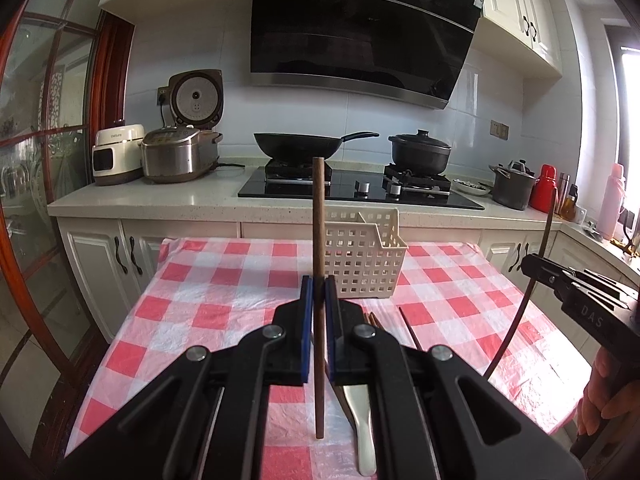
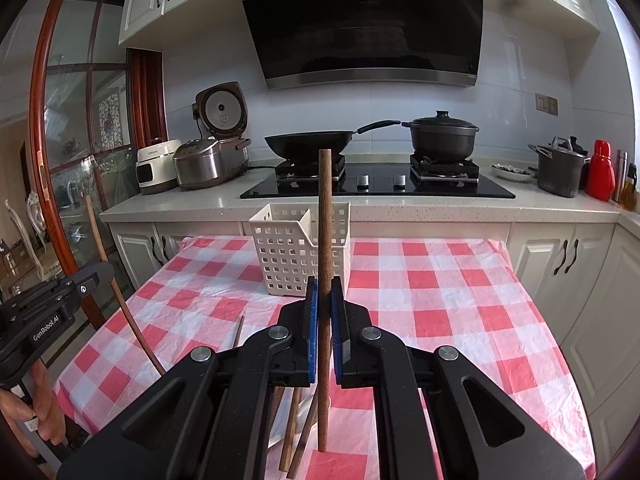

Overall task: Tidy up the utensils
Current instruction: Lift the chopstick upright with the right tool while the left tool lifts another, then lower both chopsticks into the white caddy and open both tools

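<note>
Kitchen scene, seen from two handheld tongs above a table with a red-and-white checked cloth (image 1: 224, 280).

Left gripper (image 1: 319, 292): blue-padded jaws clenched on a brown wooden chopstick (image 1: 319, 240), held upright, lower end close above the cloth. Right gripper (image 2: 325, 304): likewise clamped on a second wooden chopstick (image 2: 325, 220), also upright.

Toward the far edge of the table, near its middle: a cream plastic basket (image 1: 366, 264) with a grid of square holes and a divider inside, standing upright on the cloth.

On the cloth by the near edge, under the left gripper: a white spoon (image 1: 362, 424) and more loose chopsticks (image 2: 294, 432), partly hidden by the tongs.

Readable writing: "GenRobot.AI" in white on the side of the left gripper, at the left border of the right wrist view; "DAS" on the side of the right gripper, at the right border of the left wrist view. Small lettering on the white cooker (image 1: 116, 152), too blurred to read.

Behind the table, a pale counter (image 1: 160, 200) with a black gas hob (image 1: 360, 188), a black wok (image 1: 296, 146), a lidded black pot (image 1: 420, 152), a steel rice cooker (image 1: 176, 152) with its lid raised, a grey stockpot (image 1: 514, 188) and a red flask (image 1: 543, 188). Black range hood (image 1: 360, 28) above.
</note>
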